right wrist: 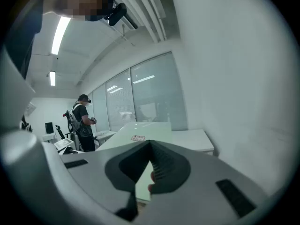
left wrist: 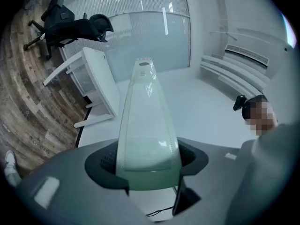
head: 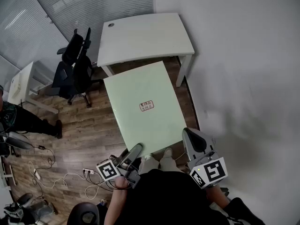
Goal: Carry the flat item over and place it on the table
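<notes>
Where both pairs of jaws are clamped on its near edge, the pale green flat rectangular panel (head: pixel 140 97) hangs above the wooden floor (head: pixel 84 135). The left gripper (head: pixel 135 151) holds the near-left corner and the right gripper (head: pixel 191 136) the near-right. The panel's long axis runs straight ahead from the jaws to the white rectangular table (head: pixel 145 34), with its far edge close to the table's front.

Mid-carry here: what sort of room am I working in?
Probably an office: a white rectangular desk, black swivel office chairs beside it on wood-plank flooring, and slatted blinds across the far glass wall.
</notes>
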Demonstrator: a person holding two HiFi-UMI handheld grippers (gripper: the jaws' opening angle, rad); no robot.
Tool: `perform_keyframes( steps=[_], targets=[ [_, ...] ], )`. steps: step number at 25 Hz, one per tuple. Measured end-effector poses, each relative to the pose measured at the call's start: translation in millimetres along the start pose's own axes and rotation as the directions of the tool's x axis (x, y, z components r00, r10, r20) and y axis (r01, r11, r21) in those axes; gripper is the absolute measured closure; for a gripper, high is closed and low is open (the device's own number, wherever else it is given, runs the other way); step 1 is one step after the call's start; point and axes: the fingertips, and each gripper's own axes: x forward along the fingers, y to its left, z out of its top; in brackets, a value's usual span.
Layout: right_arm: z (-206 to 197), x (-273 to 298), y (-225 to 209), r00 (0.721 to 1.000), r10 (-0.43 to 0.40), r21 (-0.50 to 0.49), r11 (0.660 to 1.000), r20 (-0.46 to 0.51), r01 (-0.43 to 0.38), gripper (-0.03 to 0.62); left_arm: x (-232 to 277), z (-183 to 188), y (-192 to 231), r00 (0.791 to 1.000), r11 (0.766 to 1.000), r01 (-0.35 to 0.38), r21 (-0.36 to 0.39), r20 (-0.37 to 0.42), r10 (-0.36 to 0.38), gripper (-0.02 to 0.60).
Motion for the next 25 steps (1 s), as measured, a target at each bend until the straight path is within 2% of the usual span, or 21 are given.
perform_keyframes(
  steps=[9,18,25],
  targets=[
    [10,-1,42,0.999,0.034,-0.029,0.999,0.017,-0.034,0.595,-7,-3,-2,0.999,0.997,0.03,-0.069,-0.024,-0.032,0.301],
    [14,3,70,0.999,0.054,-0.059,0.997,0.005,-0.054,0.595,1,-2,4,0.997,0.997,0.014,-0.078,-0.069,-0.02,0.301],
    [17,9,84,0.998,0.05,-0.06,0.997,0.039,-0.047,0.595,-9,7,4,0.997,0.993,0.045,-0.111,-0.052,-0.051,0.301]
  ],
)
